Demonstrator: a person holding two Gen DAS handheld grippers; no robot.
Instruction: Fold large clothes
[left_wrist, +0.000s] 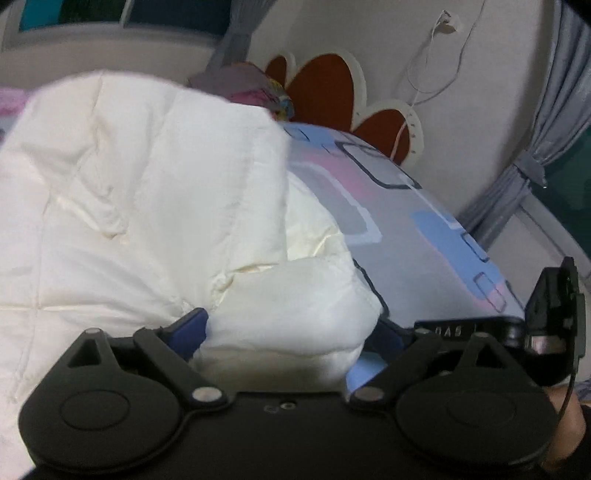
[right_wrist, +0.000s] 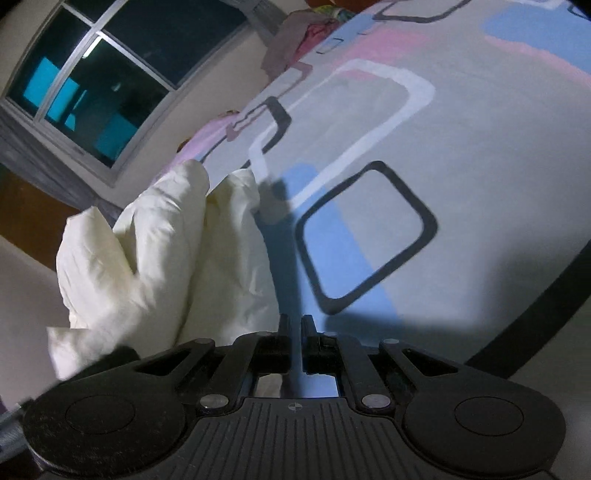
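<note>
Bunched cream quilted garment on bedsheet

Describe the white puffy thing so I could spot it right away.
Find the bed sheet, pale grey with blue, pink and dark rounded squares. On it lies the duvet, bunched between the left gripper fingers. It is the only plain cream, quilted thing there.

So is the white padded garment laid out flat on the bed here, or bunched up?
Bunched. The white padded garment rises in puffy folds above the patterned bedsheet, one bulge between the left gripper fingers.
</note>
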